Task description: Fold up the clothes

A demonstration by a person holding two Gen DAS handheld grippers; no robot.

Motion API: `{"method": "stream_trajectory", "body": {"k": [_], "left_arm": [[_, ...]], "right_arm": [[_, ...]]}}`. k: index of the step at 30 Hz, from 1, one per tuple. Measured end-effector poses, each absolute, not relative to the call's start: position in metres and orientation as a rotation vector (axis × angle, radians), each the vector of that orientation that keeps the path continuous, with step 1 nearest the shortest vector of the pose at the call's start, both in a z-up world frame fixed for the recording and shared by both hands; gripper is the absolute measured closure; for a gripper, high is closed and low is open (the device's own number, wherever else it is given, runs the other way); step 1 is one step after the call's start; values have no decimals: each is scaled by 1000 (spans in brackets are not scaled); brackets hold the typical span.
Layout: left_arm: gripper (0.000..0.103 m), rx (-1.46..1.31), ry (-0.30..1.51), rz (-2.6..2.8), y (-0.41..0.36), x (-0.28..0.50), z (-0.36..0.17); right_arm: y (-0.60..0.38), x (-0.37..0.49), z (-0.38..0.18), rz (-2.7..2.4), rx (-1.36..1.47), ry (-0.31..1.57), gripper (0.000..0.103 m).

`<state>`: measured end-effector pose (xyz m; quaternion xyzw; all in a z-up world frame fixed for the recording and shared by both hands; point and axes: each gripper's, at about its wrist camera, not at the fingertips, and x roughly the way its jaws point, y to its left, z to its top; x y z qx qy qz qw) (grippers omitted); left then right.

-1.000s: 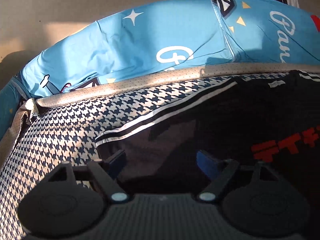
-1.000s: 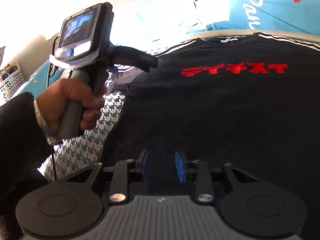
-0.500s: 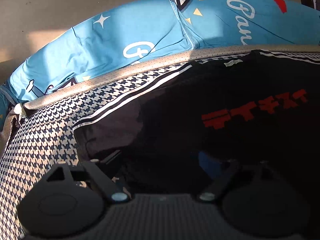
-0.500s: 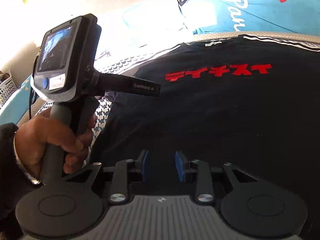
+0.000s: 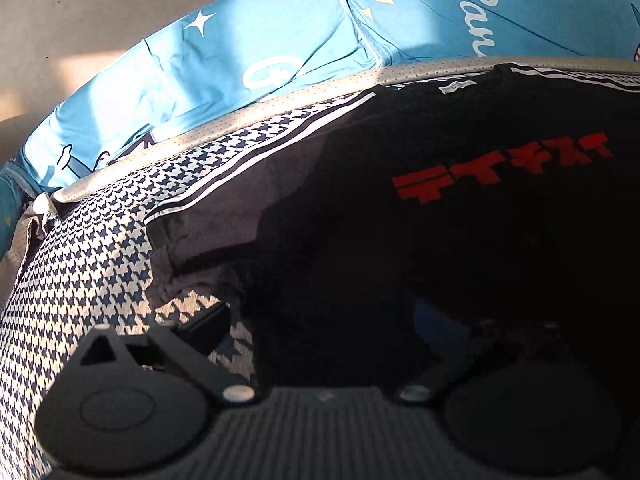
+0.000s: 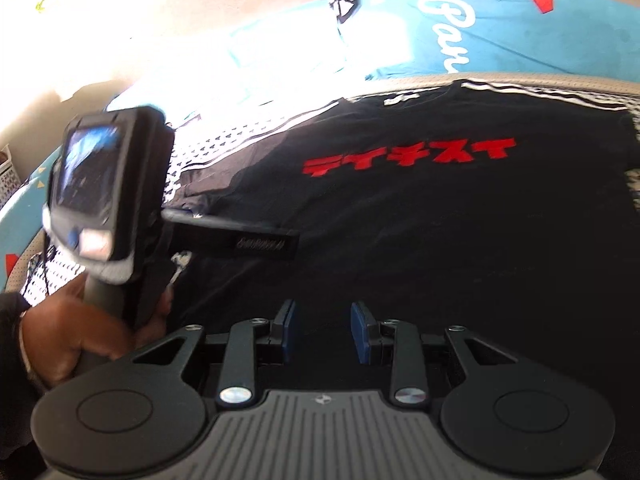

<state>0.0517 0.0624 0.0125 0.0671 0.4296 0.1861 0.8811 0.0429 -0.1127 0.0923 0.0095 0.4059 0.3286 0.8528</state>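
Your right gripper [image 6: 323, 330] has its blue pads parted w/ a clear gap, nothing between them, low over the black T-shirt [image 6: 440, 220]. Your left gripper [image 5: 320, 320] is spread wide at the shirt's sleeve edge, gripping nothing. Shirt lies flat on the houndstooth cover [image 5: 80, 264], red katakana print [image 5: 500, 168] facing up. Blue sheet [image 5: 280, 40] behind reads "Pan…".

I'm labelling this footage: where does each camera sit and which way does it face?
Left wrist: on the left gripper, low over the black T-shirt, facing the blue bedding; only its fingers show.
Right wrist: on the right gripper, facing likewise; a hand holds the left gripper.
Shared: shirt, bedding.
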Motion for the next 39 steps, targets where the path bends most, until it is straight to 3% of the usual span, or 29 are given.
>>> {"method": "stream_trajectory", "body": {"k": [39], "left_arm": [[0, 34, 925, 152, -4, 42, 24]], "right_arm": [[-221, 168, 116, 309, 144, 816, 67]]}}
